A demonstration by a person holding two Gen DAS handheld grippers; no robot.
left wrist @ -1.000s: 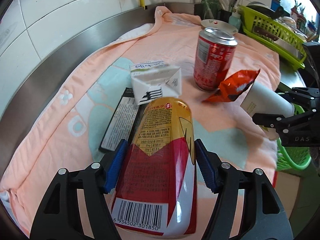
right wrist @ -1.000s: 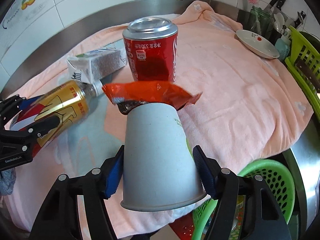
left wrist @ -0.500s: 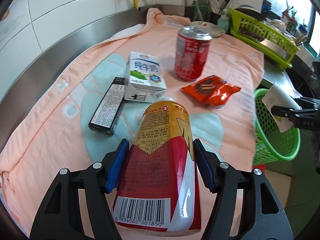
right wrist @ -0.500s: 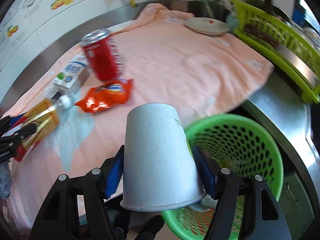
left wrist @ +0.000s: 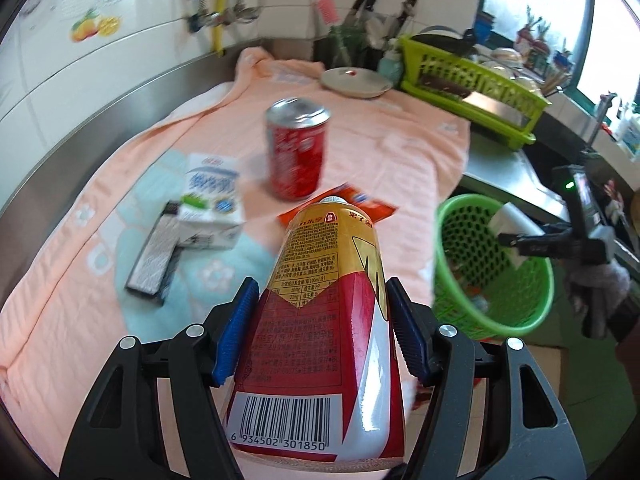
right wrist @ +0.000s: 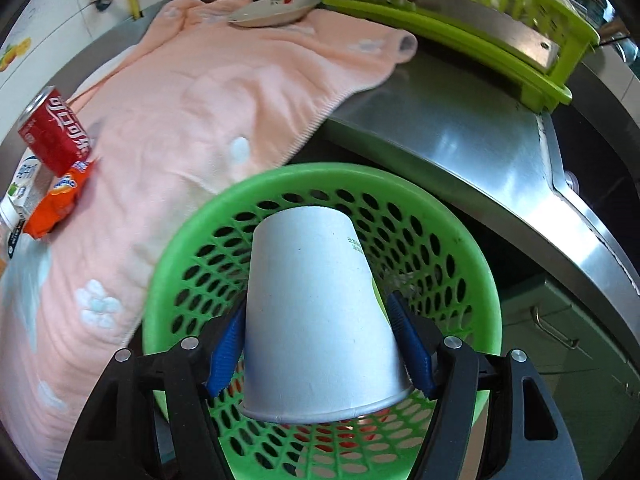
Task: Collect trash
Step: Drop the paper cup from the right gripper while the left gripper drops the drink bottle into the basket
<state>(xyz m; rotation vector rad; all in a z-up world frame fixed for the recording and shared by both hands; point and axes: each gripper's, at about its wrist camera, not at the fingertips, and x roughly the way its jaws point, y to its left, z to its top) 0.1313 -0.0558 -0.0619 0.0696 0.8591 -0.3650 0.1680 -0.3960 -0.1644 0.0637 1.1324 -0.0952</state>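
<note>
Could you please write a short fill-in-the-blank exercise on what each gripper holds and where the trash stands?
1. The left gripper is shut on a red and gold ____.
2. The right gripper holds a white paper cup above the green ____.
3. On the pink towel, the red can stands ____.

Missing words: bottle; basket; upright

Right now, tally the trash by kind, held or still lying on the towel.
Drink cans: 1, red can standing on the towel
Bottles: 1, gold-and-red bottle in the left claw
Cartons: 1, milk carton
Paper cups: 1, cup in the right claw over the green basket
Snack wrappers: 1, orange wrapper
Flat dark boxes: 1, box
Total: 6
</note>
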